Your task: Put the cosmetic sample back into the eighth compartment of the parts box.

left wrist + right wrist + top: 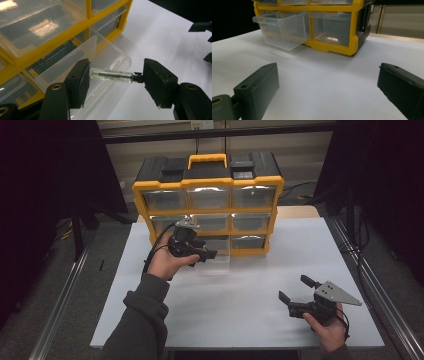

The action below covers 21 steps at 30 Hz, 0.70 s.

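My left gripper: fingers closed end to end on a small glass vial, held above the pulled-out clear drawer of the yellow organizer. My right gripper: fingers wide apart, empty, over the white surface.

Glossy yellow plastic cabinet, clear smooth plastic drawer, clear glass-like vial, matt white tabletop

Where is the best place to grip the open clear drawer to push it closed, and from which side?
Take the clear drawer by its front lip, coming from the table side straight toward the yellow cabinet. The lip juts forward as a ledge. The right gripper is open and unloaded.
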### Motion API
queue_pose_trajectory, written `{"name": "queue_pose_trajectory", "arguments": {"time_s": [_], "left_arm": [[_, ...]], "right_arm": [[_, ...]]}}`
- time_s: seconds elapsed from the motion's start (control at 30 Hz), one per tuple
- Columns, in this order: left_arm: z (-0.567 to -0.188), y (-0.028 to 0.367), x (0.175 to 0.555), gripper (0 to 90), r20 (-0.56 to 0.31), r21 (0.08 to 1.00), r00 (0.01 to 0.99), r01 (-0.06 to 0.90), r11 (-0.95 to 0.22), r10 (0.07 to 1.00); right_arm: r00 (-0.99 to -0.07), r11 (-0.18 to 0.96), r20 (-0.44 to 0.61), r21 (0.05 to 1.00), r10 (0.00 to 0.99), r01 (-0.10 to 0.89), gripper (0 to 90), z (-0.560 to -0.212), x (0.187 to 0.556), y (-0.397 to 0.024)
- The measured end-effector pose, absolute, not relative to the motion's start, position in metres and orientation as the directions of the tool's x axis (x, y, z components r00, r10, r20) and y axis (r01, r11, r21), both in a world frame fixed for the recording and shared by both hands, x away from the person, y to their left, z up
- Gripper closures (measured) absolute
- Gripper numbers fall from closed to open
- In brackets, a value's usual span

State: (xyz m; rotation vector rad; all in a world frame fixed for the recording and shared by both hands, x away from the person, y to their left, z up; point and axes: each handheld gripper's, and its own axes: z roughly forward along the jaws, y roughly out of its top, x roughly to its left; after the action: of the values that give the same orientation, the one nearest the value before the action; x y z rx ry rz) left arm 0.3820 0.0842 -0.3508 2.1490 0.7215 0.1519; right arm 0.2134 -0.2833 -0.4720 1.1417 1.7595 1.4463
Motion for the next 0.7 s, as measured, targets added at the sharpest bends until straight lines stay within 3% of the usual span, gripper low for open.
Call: {"name": "queue_pose_trajectory", "arguments": {"time_s": [0.7], "left_arm": [[-0.350, 0.086, 0.396, 39.6, -0.144, 0.762, 0.789, 0.473, -0.442, 0.597]], "right_arm": [[-0.464, 0.046, 0.076, 0.968, 0.882, 0.247, 3.1, -0.472, 0.213, -0.283]]}}
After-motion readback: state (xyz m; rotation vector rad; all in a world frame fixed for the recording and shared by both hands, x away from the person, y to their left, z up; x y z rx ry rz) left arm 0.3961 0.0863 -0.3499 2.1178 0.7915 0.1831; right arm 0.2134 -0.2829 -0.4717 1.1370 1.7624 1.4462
